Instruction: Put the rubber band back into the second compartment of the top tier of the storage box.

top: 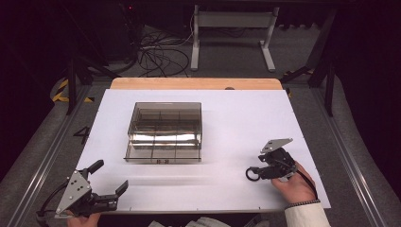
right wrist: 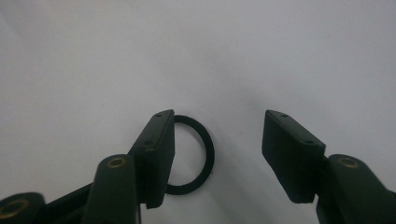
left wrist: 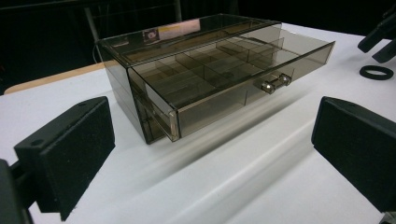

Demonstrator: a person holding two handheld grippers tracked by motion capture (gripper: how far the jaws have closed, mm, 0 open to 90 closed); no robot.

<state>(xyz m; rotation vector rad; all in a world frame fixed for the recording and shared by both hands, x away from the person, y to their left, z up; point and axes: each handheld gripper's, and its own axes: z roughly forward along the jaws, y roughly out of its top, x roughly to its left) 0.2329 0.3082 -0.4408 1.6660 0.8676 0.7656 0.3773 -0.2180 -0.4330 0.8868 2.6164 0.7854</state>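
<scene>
A: Starting at the left, what is sitting there?

B: Left gripper (top: 109,176), resting at the near left corner of the white bench (top: 236,118), fingers (left wrist: 70,154) spreading wide with nothing between them. A hand (top: 82,220) is holding it from below the bench edge.

A: And moving toward the middle?

B: One smoked transparent drawer box (top: 164,132), standing left of centre, well apart from both grippers. Its drawer (left wrist: 233,84) is sitting pulled partway out toward the near edge, showing divided compartments and a small metal handle (left wrist: 275,83).

A: Further right?

B: One black rubber ring (right wrist: 194,154), lying flat on the bench at the near right. Right gripper (top: 253,171) is pointing left over it, fingers (right wrist: 154,154) spreading apart; in the right gripper view one finger is overlapping the ring's edge, the ring lying mostly in the gap. Whether it is touching, I cannot tell. The right hand (top: 295,184) is gripping the tool, a light sleeve (top: 307,216) showing at the wrist.
</scene>
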